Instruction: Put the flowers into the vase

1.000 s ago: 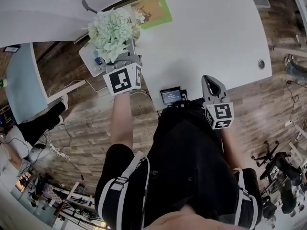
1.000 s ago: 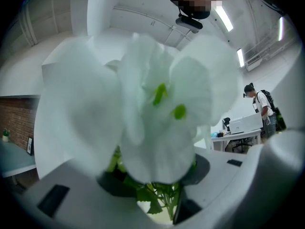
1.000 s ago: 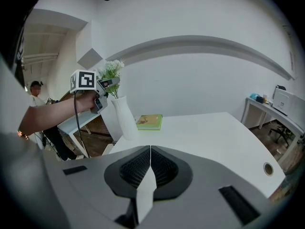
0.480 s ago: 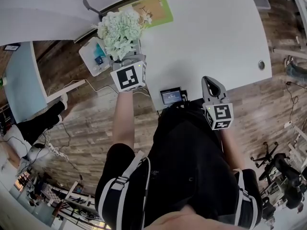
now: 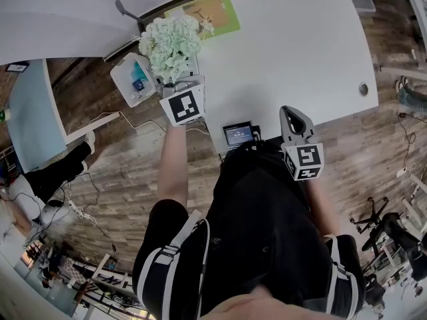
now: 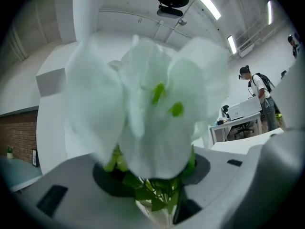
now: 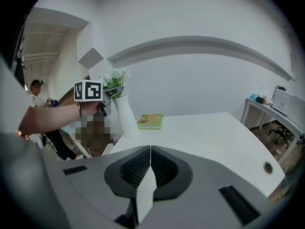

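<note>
A bunch of pale green-white flowers stands over the table's left corner. My left gripper is shut on its green stems, and the blooms fill the left gripper view. In the right gripper view the flowers sit just above the mouth of a tall white vase, with the left gripper level at the vase's top. The bunch hides the vase in the head view. My right gripper hangs at the table's near edge, shut and empty.
A green book lies behind the vase on the white table. A small screen device sits at the table's near edge. A white tray stands left of the table. People stand at desks in the background.
My left gripper has carried the flowers to the right and down, from beside the table's corner to over the vase. The right gripper has stayed still.
</note>
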`<action>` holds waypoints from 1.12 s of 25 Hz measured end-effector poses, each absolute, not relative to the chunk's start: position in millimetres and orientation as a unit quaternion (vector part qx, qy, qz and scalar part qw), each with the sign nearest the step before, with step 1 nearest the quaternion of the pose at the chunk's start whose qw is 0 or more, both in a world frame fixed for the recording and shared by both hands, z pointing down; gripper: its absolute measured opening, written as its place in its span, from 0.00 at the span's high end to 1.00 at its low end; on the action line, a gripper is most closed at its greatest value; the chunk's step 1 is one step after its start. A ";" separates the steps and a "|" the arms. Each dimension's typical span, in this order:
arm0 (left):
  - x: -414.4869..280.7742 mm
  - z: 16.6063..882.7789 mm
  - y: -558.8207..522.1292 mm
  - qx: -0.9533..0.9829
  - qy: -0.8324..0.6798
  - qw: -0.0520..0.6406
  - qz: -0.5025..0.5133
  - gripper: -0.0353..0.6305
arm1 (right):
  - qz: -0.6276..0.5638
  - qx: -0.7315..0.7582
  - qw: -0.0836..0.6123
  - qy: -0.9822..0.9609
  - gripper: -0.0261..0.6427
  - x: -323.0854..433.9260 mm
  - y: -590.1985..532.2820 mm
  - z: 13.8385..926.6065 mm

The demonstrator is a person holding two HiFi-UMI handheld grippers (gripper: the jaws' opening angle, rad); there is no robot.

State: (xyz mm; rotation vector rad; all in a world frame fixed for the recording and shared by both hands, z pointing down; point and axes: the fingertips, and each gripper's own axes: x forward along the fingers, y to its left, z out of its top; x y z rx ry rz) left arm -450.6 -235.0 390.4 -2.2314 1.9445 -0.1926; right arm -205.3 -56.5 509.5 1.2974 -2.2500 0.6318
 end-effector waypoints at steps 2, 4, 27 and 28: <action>-450.6 390.4 -234.7 -0.749 0.654 0.089 -0.065 0.58 | 0.231 0.472 0.233 -0.818 0.93 -205.4 -55.7 509.8; -449.2 391.0 -234.6 -0.749 0.652 0.094 -0.068 0.57 | 0.230 0.473 0.231 -0.819 0.94 -205.7 -55.8 509.5; -445.4 398.1 -237.4 -0.753 0.646 0.049 -0.119 0.44 | 0.232 0.472 0.222 -0.821 0.93 -207.8 -50.8 513.6; -445.0 399.5 -236.9 -0.755 0.644 0.044 -0.119 0.42 | 0.232 0.472 0.222 -0.821 0.93 -208.2 -50.1 513.6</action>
